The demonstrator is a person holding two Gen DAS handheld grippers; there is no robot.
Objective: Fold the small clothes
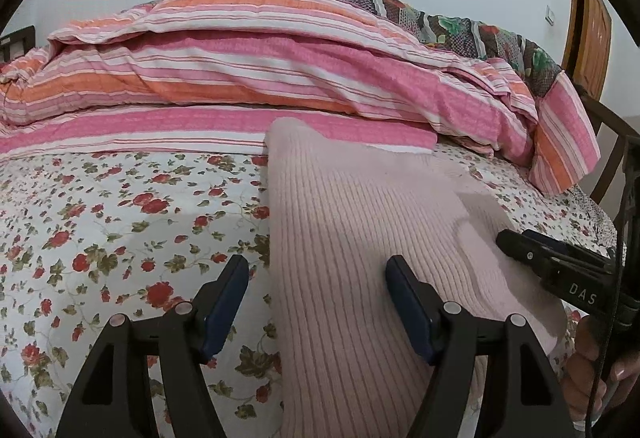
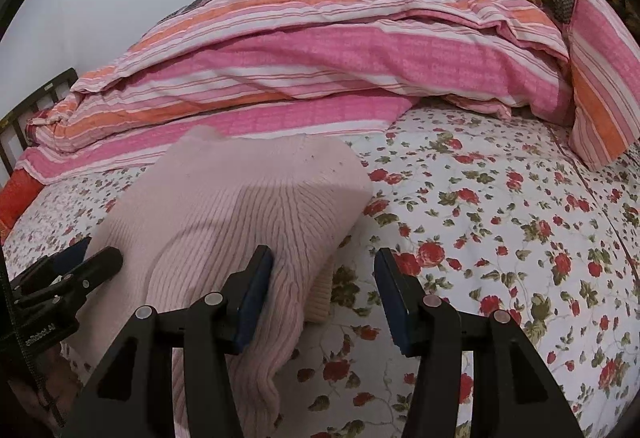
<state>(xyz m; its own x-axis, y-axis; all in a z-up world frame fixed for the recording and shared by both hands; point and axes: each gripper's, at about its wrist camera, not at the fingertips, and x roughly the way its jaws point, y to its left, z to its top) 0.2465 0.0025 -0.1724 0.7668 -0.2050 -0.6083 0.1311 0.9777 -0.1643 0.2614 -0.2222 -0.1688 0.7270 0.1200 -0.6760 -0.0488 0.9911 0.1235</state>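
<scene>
A pale pink ribbed knit garment (image 1: 360,222) lies folded into a long strip on the floral bedsheet (image 1: 120,214). My left gripper (image 1: 316,302) is open above its left edge, holding nothing. The right gripper (image 1: 560,266) shows at the right edge of the left wrist view, over the garment. In the right wrist view the garment (image 2: 240,214) lies left of centre. My right gripper (image 2: 324,294) is open over the garment's right edge, with its left finger above the knit and its right finger above the sheet (image 2: 500,238). The left gripper (image 2: 80,266) shows at the left.
A pink and orange striped duvet (image 1: 260,66) is heaped along the far side of the bed, with a dark flowered blanket (image 1: 460,26) behind it. A dark bed frame (image 2: 24,110) is at the far left and a wooden door (image 1: 592,34) at the right.
</scene>
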